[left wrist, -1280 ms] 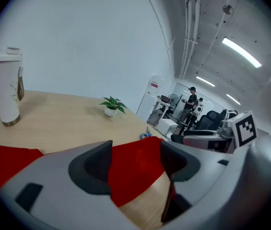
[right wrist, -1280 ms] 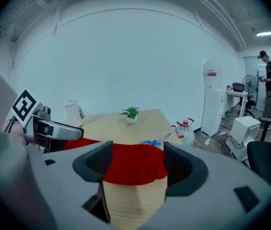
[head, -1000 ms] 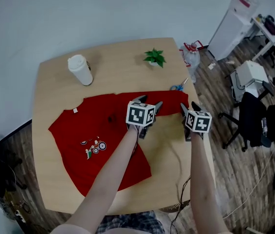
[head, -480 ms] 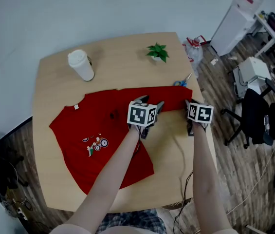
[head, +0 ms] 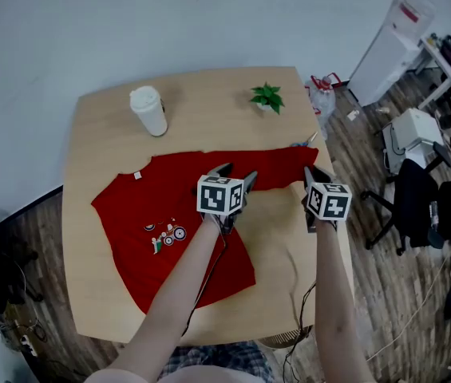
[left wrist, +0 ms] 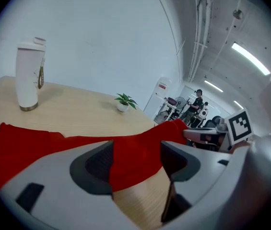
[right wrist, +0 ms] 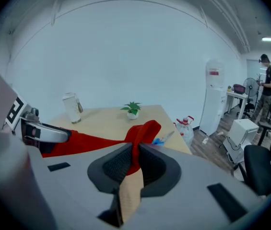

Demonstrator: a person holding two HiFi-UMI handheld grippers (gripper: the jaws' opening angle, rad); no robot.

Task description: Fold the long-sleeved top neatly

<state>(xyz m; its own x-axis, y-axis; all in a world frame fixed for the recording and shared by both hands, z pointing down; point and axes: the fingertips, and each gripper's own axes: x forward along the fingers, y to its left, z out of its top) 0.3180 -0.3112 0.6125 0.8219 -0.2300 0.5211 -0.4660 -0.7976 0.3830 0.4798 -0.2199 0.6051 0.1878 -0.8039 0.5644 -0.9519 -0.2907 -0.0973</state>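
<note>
Tabletop (head: pixel 209 106): sleeve (right wrist: pixel 146 130) in right jaws (just-closed)

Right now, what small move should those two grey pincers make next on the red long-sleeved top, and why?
Probably close the left gripper on the sleeve of the red long-sleeved top. The right gripper has just been closing its jaws and now pinches the sleeve's end, while the left's jaws stand apart around red cloth. Two grips would carry the sleeve over evenly.

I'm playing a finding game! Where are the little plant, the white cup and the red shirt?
little plant (head: pixel 267 96), head view, on its leaves.
white cup (head: pixel 152 116), head view, on its side.
red shirt (head: pixel 129 210), head view, on its chest.
</note>
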